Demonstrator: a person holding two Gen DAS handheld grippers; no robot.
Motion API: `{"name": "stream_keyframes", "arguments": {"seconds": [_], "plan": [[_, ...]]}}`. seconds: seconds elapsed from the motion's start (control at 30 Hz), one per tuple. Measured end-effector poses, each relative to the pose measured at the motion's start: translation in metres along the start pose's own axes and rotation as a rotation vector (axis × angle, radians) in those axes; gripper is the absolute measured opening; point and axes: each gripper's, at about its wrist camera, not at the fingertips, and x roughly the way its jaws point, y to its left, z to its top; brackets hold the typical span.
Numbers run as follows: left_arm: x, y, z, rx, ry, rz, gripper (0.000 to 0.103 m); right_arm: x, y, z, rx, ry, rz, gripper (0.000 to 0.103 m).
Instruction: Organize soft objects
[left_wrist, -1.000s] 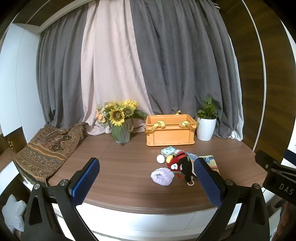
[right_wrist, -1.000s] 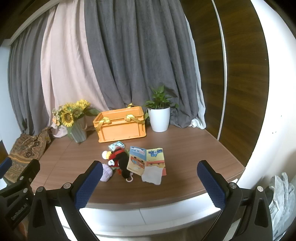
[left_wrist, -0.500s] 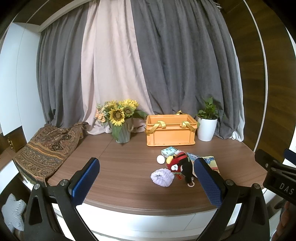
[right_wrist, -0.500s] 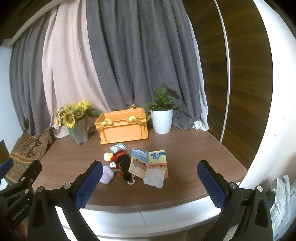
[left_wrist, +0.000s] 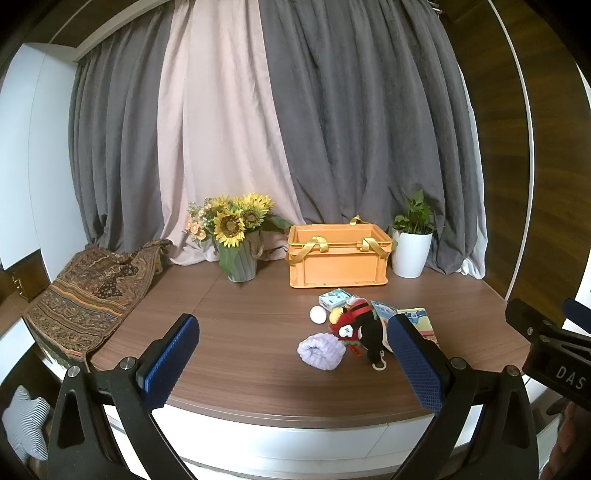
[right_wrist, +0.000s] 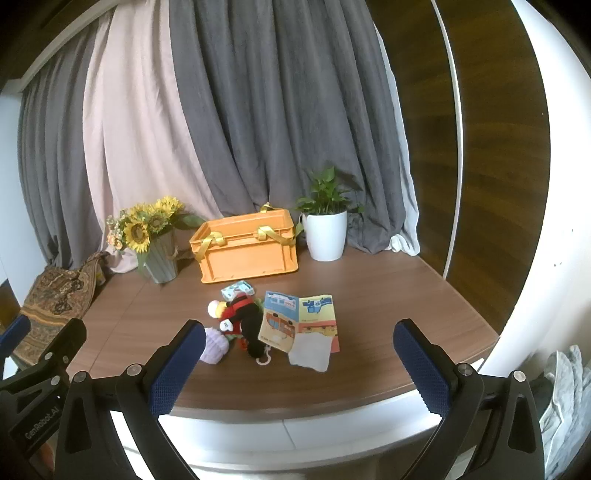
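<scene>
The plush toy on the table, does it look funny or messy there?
Yes. The red and black plush toy lies tipped over in a heap on the brown wooden table, its body overlapping the open picture book, with the lavender fuzzy cloth beside it. The orange plastic crate behind looks empty.

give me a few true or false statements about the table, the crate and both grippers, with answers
1. The orange crate stands between the sunflower vase and the potted plant. True.
2. The left gripper is shut on the lilac cloth. False: it is open and holds nothing; the cloth lies on the table.
3. The plush toy lies on the table in front of the crate. True.
4. The picture book is inside the crate. False: it lies open on the table, right of the toy.
5. The right gripper is open. True.
</scene>
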Motion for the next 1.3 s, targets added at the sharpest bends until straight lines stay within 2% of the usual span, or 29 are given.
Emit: {"name": "stream_keyframes", "arguments": {"seconds": [1.3], "plan": [[0.002,-0.0031,-0.0053,-0.002,0.008,-0.002,0.103,0.0061,-0.0019,-0.0057,0.006,0.008,0.01,0.103]]}}
